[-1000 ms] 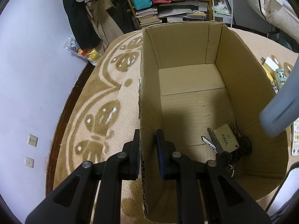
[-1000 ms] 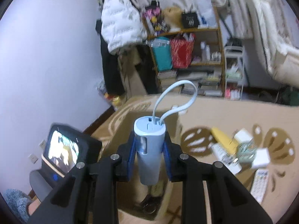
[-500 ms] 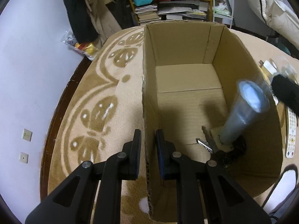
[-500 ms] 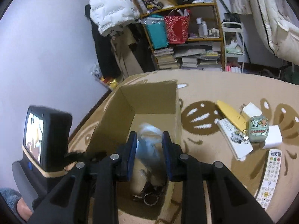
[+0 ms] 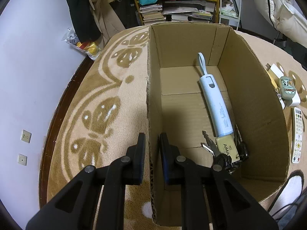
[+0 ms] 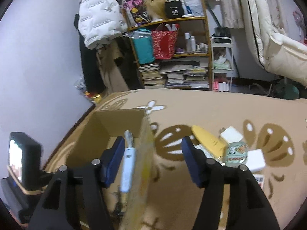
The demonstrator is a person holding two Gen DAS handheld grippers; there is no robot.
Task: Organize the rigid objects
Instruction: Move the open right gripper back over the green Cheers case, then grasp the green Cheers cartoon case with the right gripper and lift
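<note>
From the left wrist camera, the left gripper [image 5: 150, 147] is clenched on the near left wall of an open cardboard box [image 5: 253, 88], one finger outside and one inside, with the cardboard edge pinched between the pads. The box stands on a tan rug with brown butterfly patterns [image 5: 107, 103]. Inside, on the box floor, a light blue power bank [image 5: 215, 103] with a looped strap lies lengthwise, its lower end touching a bunch of keys with a gold tag [image 5: 226, 149] near the right wall. Outside the box to the right lie a white remote control [image 5: 297, 134] and a small green case [image 5: 287, 86]. From the right wrist camera, the right gripper [image 6: 151, 161] hovers over the box's right wall, its jaws opening and released, nothing between the pads. The power bank [image 6: 127, 164] lies below in the box [image 6: 119, 118], free of the fingers. To the right on the rug [image 6: 201, 107] are a yellow object [image 6: 208, 140], white blocks [image 6: 231, 134] and the green case [image 6: 237, 151]. A cluttered bookshelf [image 6: 172, 57] stands behind.
</note>
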